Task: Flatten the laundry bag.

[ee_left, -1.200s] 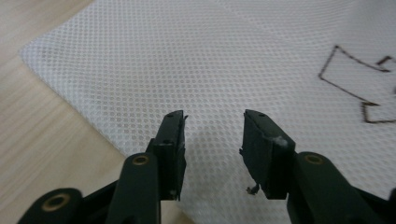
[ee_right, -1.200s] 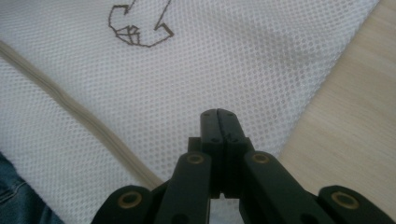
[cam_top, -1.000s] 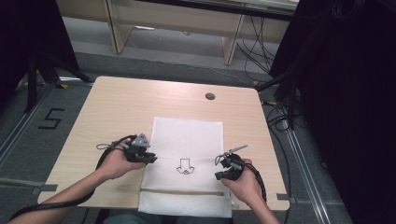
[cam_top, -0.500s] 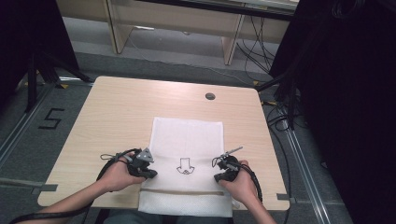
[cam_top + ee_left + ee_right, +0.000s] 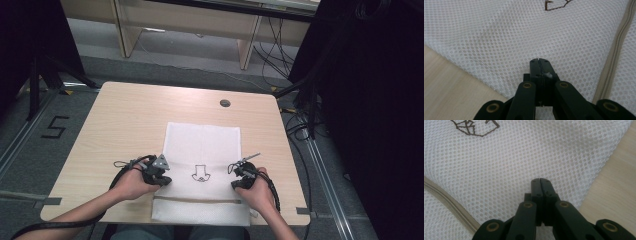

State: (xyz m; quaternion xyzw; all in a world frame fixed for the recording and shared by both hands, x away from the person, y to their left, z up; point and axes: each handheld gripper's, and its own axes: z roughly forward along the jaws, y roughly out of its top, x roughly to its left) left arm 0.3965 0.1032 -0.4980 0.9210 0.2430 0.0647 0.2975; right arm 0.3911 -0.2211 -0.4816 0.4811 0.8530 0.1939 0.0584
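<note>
A white mesh bag [image 5: 202, 145] lies flat on the wooden table [image 5: 125, 125], with a black line drawing [image 5: 200, 173] on it and a beige zipper [image 5: 197, 200] across its near end. My left gripper [image 5: 167, 180] rests shut at the bag's left edge, just above the zipper. In the left gripper view its jaws [image 5: 539, 60] press together over the mesh [image 5: 511, 32], zipper [image 5: 614, 57] to the right. My right gripper [image 5: 234, 185] is shut at the bag's right edge. Its closed tips [image 5: 540, 180] sit over the mesh [image 5: 524, 152], near the bare wood [image 5: 614, 182].
A round cable hole [image 5: 225, 103] sits at the far middle of the table. Wooden furniture legs [image 5: 247, 47] and loose cables [image 5: 295, 125] are beyond and to the right. A floor mark "5" [image 5: 55, 127] lies to the left. Bare tabletop surrounds the bag.
Both hands have drawn back toward the near edge of the table. The left gripper also shifted right, onto the bag's left edge. The bag lies as before.
</note>
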